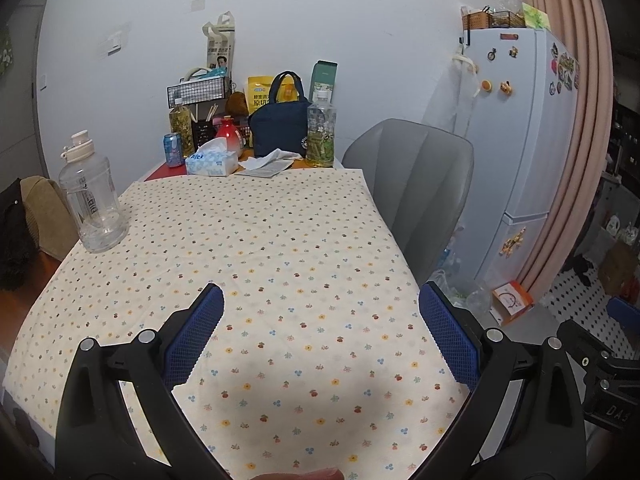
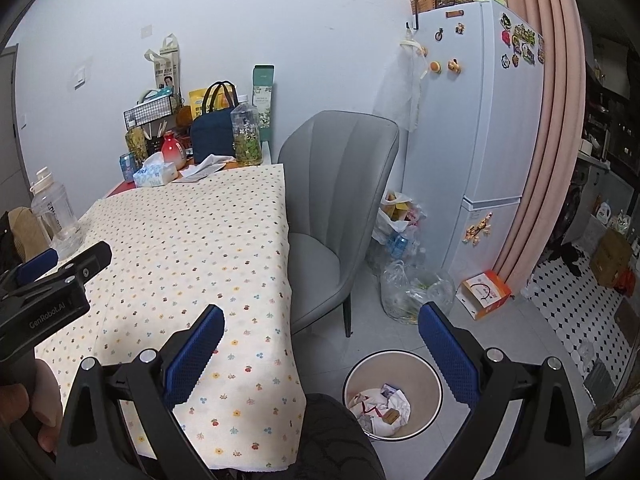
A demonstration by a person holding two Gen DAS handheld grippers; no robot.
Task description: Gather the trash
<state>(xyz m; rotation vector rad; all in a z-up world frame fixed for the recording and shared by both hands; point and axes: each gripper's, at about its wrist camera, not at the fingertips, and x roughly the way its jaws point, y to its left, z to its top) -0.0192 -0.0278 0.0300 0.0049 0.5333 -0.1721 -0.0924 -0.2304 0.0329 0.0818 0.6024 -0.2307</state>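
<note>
Left wrist view: left gripper (image 1: 320, 308) hangs over the near part of the table, its blue-padded fingers (image 1: 196, 332) spread wide with nothing between them. Below lies the floral tablecloth (image 1: 260, 240), bare in the middle. A clear water jug (image 1: 94, 204) stands at the left edge. At the far end stand a tissue box (image 1: 211, 162) printed "Thick", a blue can (image 1: 173, 150), a red-and-white jar (image 1: 230, 134), a navy lunch bag (image 1: 280, 120), a tea bottle (image 1: 321, 132) and a crumpled white paper (image 1: 270, 160) beside a flat wrapper. A grey chair (image 1: 416, 184) stands at the right, a white fridge (image 1: 516, 128) with magnets behind it. The bin does not show in this view.

Right wrist view: right gripper (image 2: 320, 308) hangs past the right near corner of the table, its fingers (image 2: 448, 344) likewise spread and empty. Only here does the trash bin (image 2: 434, 384) show: on the floor, near and right of the table, holding crumpled paper and wrappers. The left gripper's body (image 2: 44, 312) enters at the left, marked "GenRobot.AI", with a hand (image 2: 36, 404) below it. Clear plastic bags (image 2: 404, 284) lie on the floor between chair and fridge, an orange-and-white box (image 2: 486, 294) by the pink curtain (image 2: 528, 120). A dark patterned trouser leg (image 2: 332, 436) fills the near edge beside the bin.
</note>
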